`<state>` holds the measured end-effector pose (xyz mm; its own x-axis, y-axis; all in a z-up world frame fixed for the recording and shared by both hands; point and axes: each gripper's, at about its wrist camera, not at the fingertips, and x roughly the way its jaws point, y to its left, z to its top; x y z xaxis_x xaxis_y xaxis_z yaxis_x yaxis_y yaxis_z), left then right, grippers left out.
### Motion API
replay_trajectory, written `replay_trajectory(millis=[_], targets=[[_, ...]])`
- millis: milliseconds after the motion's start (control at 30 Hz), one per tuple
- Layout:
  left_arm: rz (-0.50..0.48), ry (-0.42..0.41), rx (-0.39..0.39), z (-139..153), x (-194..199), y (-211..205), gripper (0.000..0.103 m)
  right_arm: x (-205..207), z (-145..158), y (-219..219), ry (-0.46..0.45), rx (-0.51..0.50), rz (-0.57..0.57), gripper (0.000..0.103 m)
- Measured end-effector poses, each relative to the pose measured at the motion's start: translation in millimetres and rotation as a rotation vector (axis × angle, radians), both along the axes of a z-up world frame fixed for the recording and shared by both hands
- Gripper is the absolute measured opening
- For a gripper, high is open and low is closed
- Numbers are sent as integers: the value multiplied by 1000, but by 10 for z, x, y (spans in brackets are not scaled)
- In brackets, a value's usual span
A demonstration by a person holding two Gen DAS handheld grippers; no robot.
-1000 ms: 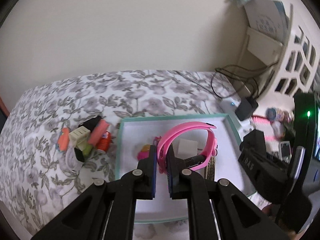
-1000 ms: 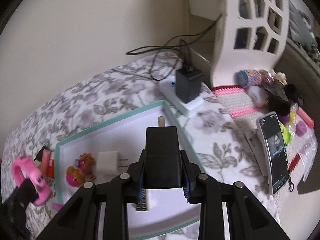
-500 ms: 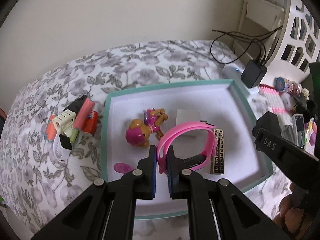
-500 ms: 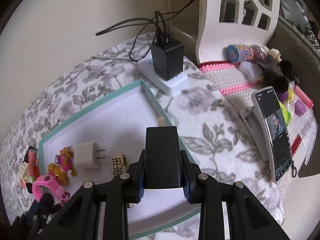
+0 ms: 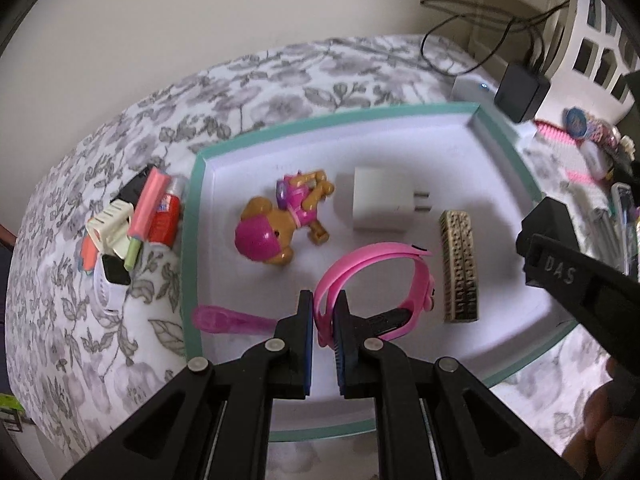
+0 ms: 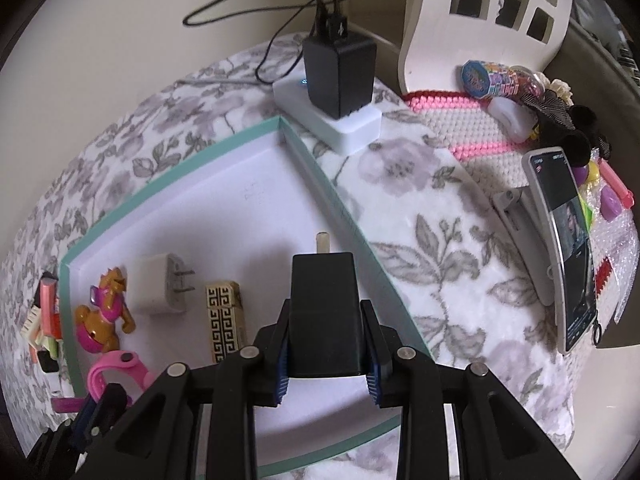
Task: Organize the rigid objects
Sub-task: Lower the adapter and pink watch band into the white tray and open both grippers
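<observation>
Below, a shallow white tray with a teal rim, resting on a grey floral cloth. Left gripper clenched on the strap of a pink watch, its loop hanging over the tray floor beside a gold patterned bar. Right gripper clamped on a black charger block, one pale prong sticking out ahead, poised over the tray's right part near the teal edge.

Already lying in the tray: a brown and pink toy pup, a white plug adapter with its prongs toward the gold bar, and a translucent pink spoon-like piece across the left rim.

Outside, just left of the tray: a small heap with a red glue tube, a coral stick and a cream clip. Beyond the far right corner: a white power strip with a black adapter plugged in. Further right, a phone propped up, screen lit.
</observation>
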<state>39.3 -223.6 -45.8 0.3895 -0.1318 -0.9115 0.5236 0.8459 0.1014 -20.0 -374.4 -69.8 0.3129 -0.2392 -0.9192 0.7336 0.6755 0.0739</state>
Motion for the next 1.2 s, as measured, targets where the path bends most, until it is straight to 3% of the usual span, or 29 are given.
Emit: replay_trajectory(millis=[233,367,933,967,1067,1100,1200], targets=[[-2,69,29,-201,16,-17,10,47,-152,40,42,24,27,32],[-18,51,65,-246,-6,-56,10,66,-214,73,65,22,40,32],[-23,67,50,-206,26,-77,11,101,-203,118,78,25,68,34],[-24,70,40,-188,27,-78,14,105,-185,120,74,23,72,36],[-17,76,0,-117,27,-73,37,108,-111,140,65,3,76,55],[-16,70,-10,-82,22,-73,41,105,-78,142,50,4,76,55],[-21,52,-44,42,1,-75,41,91,82,154,11,-29,70,55]])
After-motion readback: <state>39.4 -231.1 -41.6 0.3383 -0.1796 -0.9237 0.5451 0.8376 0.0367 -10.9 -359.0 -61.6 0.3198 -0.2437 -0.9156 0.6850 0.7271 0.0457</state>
